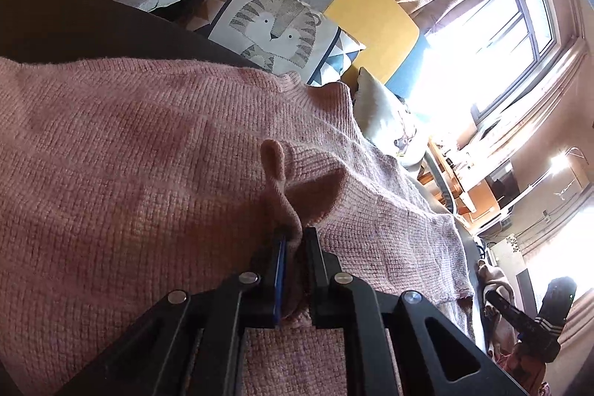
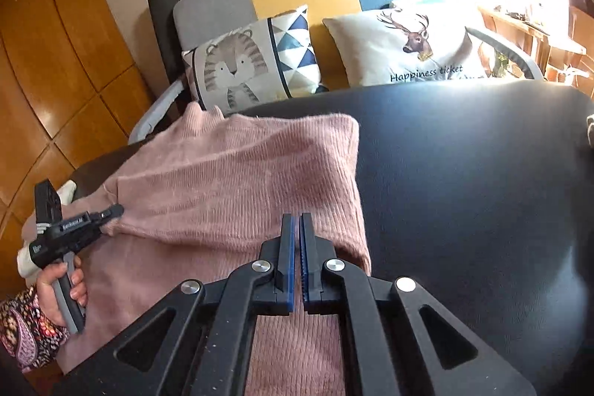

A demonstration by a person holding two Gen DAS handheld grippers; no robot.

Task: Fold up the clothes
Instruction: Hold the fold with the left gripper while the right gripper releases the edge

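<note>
Pinching a fold of the pink sweater (image 1: pixel 148 154) at its 9 o'clock edge, your left gripper (image 1: pixel 295 240) holds firm; your right gripper (image 2: pixel 298 221), fingers together on nothing, sits above the sweater's 5 o'clock part.

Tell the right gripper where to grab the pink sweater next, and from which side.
Grip the pink sweater at its free right edge, near the far corner, coming from the bare black surface on the right. That edge lies flat and exposed. The left gripper already pinches a bunch on the other side, and the right gripper is shut and empty, so it must open first.
</note>
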